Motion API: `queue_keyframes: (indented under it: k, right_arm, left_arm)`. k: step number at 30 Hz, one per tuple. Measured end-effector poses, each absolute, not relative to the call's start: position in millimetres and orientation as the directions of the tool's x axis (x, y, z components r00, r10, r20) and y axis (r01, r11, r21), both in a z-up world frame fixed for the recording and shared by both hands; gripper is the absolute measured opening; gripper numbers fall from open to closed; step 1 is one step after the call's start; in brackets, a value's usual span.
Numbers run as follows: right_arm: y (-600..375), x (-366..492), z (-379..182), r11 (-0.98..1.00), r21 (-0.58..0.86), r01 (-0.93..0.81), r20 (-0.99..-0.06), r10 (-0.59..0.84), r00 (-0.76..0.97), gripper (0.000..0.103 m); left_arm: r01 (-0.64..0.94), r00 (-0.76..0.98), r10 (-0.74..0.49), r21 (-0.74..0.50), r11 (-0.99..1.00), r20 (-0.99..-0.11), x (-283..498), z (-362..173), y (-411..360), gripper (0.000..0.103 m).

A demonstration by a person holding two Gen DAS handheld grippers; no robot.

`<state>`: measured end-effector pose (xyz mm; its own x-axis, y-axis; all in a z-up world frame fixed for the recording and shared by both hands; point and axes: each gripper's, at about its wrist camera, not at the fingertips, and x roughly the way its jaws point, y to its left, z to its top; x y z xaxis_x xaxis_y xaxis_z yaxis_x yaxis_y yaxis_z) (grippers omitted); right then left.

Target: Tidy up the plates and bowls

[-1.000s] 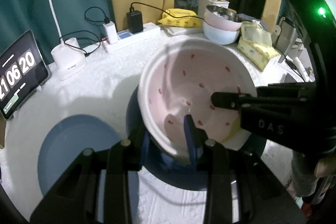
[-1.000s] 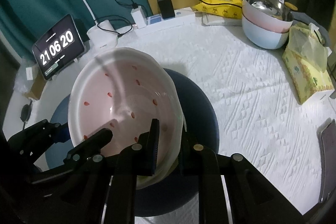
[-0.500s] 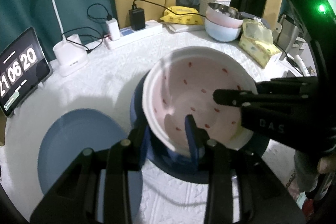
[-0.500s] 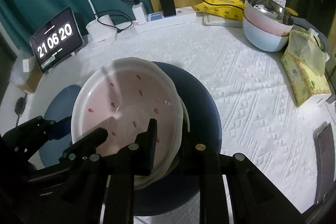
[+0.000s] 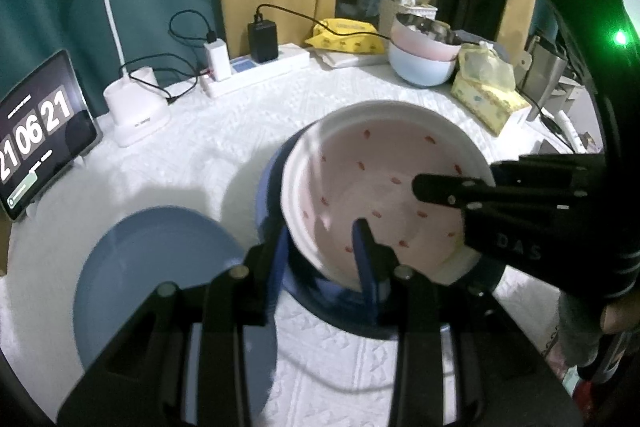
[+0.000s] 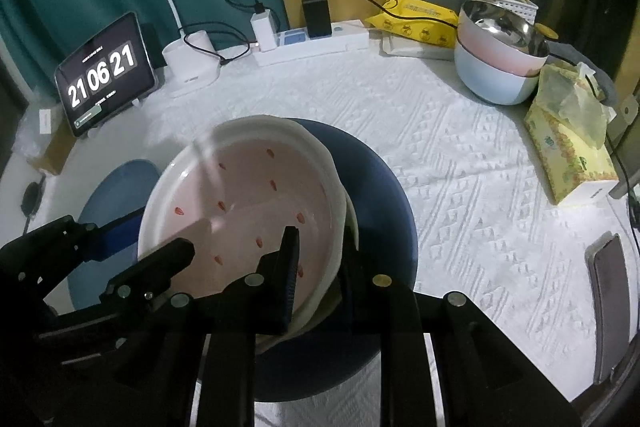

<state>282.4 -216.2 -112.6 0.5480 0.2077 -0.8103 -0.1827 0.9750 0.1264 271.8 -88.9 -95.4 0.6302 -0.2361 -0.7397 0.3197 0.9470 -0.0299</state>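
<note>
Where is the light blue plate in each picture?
Left wrist view: the light blue plate lies lower left, beside the pink bowl.
Right wrist view: the same plate shows at middle left, partly hidden behind the bowl.
Shared landmark: the clock stands at the table's far left edge.

So the spotted plate point(image 6: 256, 211) is sitting on the big plate point(image 6: 380, 203) mid-table, with a second plate point(image 5: 156, 279) lying just to its left. A tablet clock point(image 6: 105, 75) is standing at the far left, the lamp base point(image 6: 192, 63) and power strip point(image 6: 312, 43) running right along the far edge. Stacked bowls point(image 6: 496, 67) are sitting far right, a tissue box point(image 6: 568, 147) lying just nearer.
</note>
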Motion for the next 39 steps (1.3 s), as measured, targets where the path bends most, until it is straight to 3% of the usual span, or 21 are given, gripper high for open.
queue_keyframes:
  k: [9, 16, 19, 39]
  right_arm:
    - [-211, 276, -108, 0.98, 0.096, -0.176, -0.805, 0.18, 0.565, 0.023]
    - [-206, 272, -104, 0.975, 0.074, -0.212, -0.79, 0.187, 0.584, 0.036]
    - [-206, 269, -96, 0.979, 0.031, -0.203, -0.77, 0.153, 0.619, 0.05]
    - [-213, 266, -78, 0.98, 0.017, -0.199, -0.753, 0.143, 0.642, 0.05]
  left_arm:
    - [0.329, 0.64, -0.251, -0.037, 0.944, -0.726, 270, -89, -85, 0.034]
    - [0.337, 0.643, -0.266, -0.046, 0.94, -0.719, 268, -87, -82, 0.034]
    - [0.334, 0.644, -0.268, -0.051, 0.941, -0.716, 268, -86, -81, 0.034]
    - [0.284, 0.701, -0.222, -0.021, 0.959, -0.677, 267, -70, -60, 0.036]
